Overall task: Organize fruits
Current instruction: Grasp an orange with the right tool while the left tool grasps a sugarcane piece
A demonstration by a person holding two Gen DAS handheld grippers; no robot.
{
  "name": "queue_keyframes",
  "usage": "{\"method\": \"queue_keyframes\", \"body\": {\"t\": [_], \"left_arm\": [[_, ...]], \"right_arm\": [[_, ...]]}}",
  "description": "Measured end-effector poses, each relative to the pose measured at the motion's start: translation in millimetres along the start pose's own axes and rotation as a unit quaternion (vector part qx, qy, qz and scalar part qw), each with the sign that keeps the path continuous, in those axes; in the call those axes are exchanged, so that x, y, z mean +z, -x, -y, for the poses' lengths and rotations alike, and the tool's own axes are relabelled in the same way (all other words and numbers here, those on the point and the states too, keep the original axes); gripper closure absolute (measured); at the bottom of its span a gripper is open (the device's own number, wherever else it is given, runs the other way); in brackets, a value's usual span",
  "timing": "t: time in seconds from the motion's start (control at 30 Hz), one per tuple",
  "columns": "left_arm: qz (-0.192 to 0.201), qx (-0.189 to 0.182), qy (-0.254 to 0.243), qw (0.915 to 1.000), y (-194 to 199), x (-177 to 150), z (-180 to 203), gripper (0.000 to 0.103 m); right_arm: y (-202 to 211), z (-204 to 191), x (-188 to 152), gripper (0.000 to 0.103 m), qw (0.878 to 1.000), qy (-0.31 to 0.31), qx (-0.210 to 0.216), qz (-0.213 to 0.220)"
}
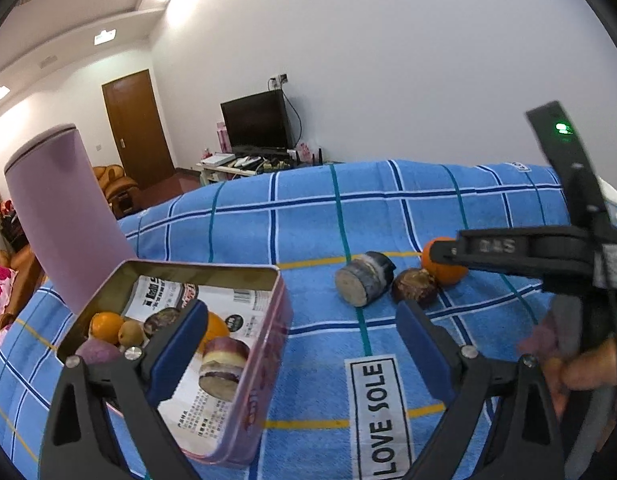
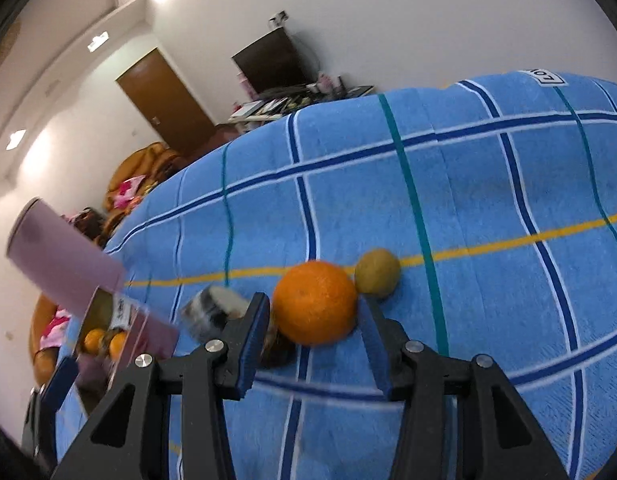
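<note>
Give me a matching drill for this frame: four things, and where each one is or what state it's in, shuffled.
Things:
1. orange
2. tin
3. left gripper
4. purple cylinder

Places or states:
A. stands behind the tin
B. open, one finger over the tin, holding nothing
C. on the blanket, between the open fingers of the right gripper
D. holds several fruits already

Pairs: 1-C, 2-D, 3-B, 4-A
</note>
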State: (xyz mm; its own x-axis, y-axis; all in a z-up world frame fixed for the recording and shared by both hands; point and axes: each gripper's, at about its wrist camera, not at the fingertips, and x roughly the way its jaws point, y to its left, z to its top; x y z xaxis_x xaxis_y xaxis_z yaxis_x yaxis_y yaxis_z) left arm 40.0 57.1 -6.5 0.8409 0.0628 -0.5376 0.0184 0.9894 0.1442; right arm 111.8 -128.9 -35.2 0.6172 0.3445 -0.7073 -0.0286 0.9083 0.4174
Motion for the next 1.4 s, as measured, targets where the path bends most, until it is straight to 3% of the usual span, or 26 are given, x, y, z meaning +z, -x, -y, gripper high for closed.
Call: {"method": "queue_keyframes", "body": {"t": [0.13, 0.2, 0.5, 0.67, 0.97, 1.03, 1.17, 1.27, 1.33, 1.4], "left_arm": [[0.000, -0.003, 0.005, 1.0000, -0.9, 1.6, -3.9, 0.006], [0.001, -0.001, 0.008, 1.0000, -0.9, 2.1, -6.3, 0.006], [-0.004, -0.002, 0.000, 1.0000, -3.8, 0.2, -2.0, 0.006], [-0.005, -0.003, 0.001, 1.0000, -4.0, -1.1, -3.0, 0.006], [-0.006, -0.027, -0.018, 0.9994, -6.9, 21.1, 11.1, 0.011], [-0.026, -0.037, -0.010, 0.9989, -20.3, 30.1, 15.4, 0.021], [-0.082, -0.054, 0.044, 0.9942, -53.3, 44.1, 25.4, 0.025], [-0.108, -0.014, 0.062, 0.9921, -72.8, 48.5, 47.3, 0.034], [-0.119, 0.004, 0.062, 0.9909, -82.5, 48.4, 58.9, 0.048], [-0.126, 0.041, 0.069, 0.9887, -91.0, 48.3, 66.1, 0.050]], "right_arm": [[-20.3, -5.4, 6.7, 0.053, 0.999, -0.029, 0.001, -0.025], [-22.0, -10.6, 7.4, 0.052, 1.000, -0.024, -0.011, -0.014], [-21.8, -21.1, 2.6, 0.055, 0.999, 0.042, -0.024, -0.009], [7.4, -3.7, -4.5, 0.055, 0.999, 0.030, -0.006, 0.008], [69.6, 36.5, -24.8, 0.055, 0.996, 0.051, -0.034, 0.070], [68.6, 44.9, -23.2, 0.055, 0.998, 0.028, -0.022, 0.059], [71.3, 52.0, -18.8, 0.055, 0.998, 0.013, -0.006, 0.064], [77.2, 57.0, -16.4, 0.055, 0.997, 0.005, 0.002, 0.073], [80.9, 61.5, -14.9, 0.055, 0.997, -0.004, 0.008, 0.076], [83.5, 64.5, -14.2, 0.055, 0.997, -0.011, 0.012, 0.080]]}}
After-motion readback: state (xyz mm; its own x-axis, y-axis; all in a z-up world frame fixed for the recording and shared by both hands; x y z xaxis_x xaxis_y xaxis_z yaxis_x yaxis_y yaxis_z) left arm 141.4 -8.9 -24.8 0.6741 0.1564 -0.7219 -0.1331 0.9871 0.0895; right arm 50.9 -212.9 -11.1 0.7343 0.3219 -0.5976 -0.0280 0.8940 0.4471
